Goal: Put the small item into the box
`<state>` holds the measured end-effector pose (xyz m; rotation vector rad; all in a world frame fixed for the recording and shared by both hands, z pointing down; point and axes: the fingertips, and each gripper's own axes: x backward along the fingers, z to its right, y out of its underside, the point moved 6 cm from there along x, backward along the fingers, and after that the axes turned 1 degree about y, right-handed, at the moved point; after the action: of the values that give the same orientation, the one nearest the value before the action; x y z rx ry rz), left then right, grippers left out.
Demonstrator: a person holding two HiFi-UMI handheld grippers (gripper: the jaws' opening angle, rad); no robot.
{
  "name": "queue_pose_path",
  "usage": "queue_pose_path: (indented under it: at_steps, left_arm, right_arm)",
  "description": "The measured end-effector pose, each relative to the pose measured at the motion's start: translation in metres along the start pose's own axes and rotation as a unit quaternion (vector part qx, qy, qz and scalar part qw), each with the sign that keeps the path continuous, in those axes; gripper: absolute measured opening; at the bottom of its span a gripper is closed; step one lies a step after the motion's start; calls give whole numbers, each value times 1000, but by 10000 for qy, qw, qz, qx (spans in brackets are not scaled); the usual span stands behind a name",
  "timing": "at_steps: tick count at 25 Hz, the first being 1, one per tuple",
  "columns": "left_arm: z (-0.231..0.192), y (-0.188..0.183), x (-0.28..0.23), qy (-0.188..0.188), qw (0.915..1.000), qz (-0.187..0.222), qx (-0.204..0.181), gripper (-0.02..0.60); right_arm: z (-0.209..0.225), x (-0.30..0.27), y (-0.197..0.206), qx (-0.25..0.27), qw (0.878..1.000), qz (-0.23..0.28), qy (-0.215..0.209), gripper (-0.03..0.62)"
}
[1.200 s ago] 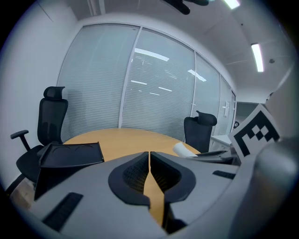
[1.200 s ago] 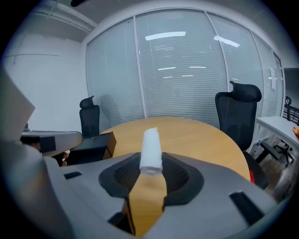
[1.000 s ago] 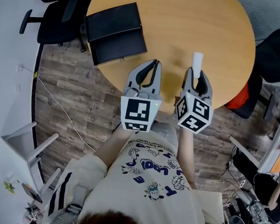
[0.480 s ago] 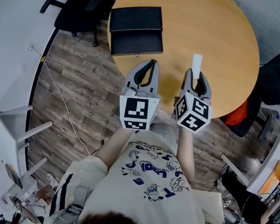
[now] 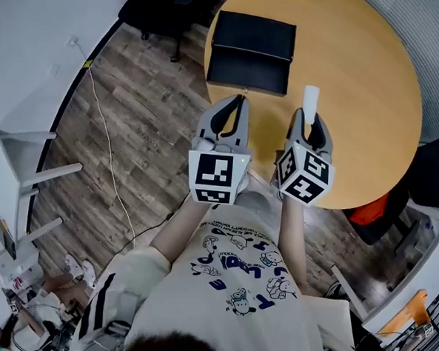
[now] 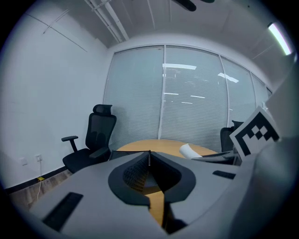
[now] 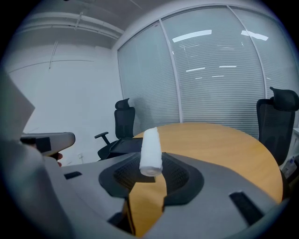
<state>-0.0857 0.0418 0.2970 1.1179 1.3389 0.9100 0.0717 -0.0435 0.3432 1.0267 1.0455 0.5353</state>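
Note:
A small white rolled item [image 5: 310, 99] sticks out from my right gripper [image 5: 310, 116], which is shut on it above the near part of the round wooden table [image 5: 358, 83]. In the right gripper view the roll [image 7: 151, 151] stands upright between the jaws of the right gripper [image 7: 152, 164]. The black box [image 5: 251, 53] lies open at the table's far left edge, ahead of my left gripper [image 5: 242, 100]. That gripper is shut with nothing in it; its tips meet in the left gripper view [image 6: 149, 152]. The box [image 7: 125, 146] shows dark beyond the roll.
Black office chairs stand around the table: one behind the box [image 5: 167, 1], one at the right [image 7: 279, 122]. White furniture legs [image 5: 34, 174] and a cable [image 5: 109, 164] lie on the wooden floor to the left. Glass walls with blinds [image 6: 187, 98] close the room.
The head view has swung, so the table and box sit further right and nearer in the picture. Both grippers keep their places, and the roll stays in the right one.

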Motion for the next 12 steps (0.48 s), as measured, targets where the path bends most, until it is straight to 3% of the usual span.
queue_pose_path:
  at_steps: [12]
  left_arm:
    - [-49,-4,-18,-309,9994,-48,160,23]
  right_arm:
    - [-46,-46,-10,175,9990,-193,-368,152]
